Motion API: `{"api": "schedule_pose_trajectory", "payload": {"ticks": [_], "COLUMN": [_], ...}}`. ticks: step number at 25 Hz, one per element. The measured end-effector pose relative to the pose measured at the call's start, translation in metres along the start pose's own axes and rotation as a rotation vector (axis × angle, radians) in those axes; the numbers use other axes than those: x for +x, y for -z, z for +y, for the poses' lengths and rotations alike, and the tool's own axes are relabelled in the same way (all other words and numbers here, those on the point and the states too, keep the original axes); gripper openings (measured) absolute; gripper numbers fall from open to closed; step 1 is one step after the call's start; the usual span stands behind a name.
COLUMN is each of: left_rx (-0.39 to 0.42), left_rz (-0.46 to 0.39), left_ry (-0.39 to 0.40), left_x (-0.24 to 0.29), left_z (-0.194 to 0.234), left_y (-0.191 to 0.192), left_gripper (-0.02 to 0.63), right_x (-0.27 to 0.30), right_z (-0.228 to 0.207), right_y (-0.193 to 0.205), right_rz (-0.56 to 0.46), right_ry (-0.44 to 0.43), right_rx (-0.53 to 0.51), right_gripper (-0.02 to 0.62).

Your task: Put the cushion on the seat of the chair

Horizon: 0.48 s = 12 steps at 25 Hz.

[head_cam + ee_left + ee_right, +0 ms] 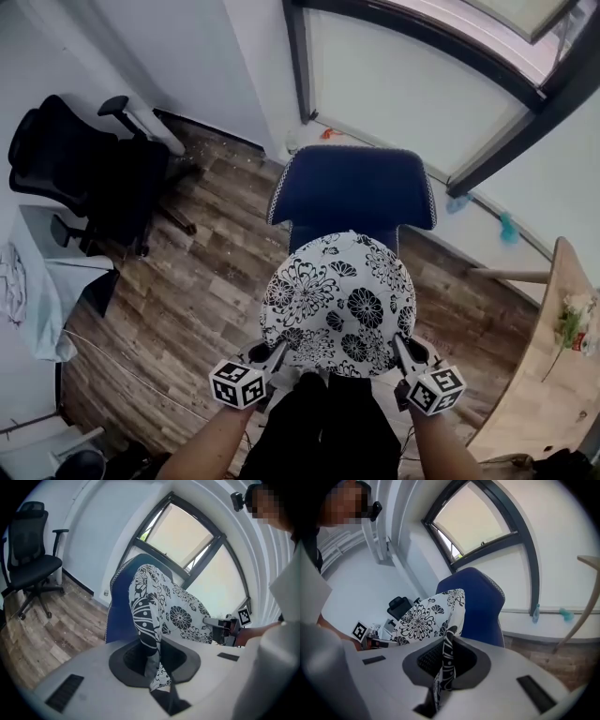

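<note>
Cushion (339,305) edges pinched in clenched jaws of left gripper (277,354) and right gripper (402,347) (blue chair (352,192) behind).

Cushion (339,305) – white, black floral print; chair (352,194) – navy; floor (197,281) – brown wood.

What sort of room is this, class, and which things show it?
Probably an office or workroom: a black swivel chair, a blue chair on the wood floor, and a wooden table near a large window.
</note>
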<state>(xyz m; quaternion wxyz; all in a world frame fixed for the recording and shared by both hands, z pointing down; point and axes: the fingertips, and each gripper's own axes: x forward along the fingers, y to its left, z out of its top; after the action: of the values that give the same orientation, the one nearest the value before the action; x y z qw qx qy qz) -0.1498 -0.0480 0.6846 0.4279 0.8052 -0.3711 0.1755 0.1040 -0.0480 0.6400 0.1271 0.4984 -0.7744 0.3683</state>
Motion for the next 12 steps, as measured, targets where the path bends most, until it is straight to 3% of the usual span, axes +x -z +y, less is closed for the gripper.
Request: {"api": "schedule_pose_trajectory", "payload": {"ticks": [6,12], "left_rx": [-0.046,-0.019], "left_rz": [0.077,0.079], "left_ry": [0.003,0.001], "left_x": [0.035,0.062], "left_z": [0.008,0.028], "left_y": [0.018,0.022], "left_gripper": [0.034,0.034], "right_x": [0.020,0.045], "right_z": [-0.023,-0.049], "right_y": [0.020,0.033], "right_rz": [0.035,0.035], "right_ry": [-0.018,-0.017], "right_rx": [0.022,0.028], "right_gripper": [0.035,0.035]}}
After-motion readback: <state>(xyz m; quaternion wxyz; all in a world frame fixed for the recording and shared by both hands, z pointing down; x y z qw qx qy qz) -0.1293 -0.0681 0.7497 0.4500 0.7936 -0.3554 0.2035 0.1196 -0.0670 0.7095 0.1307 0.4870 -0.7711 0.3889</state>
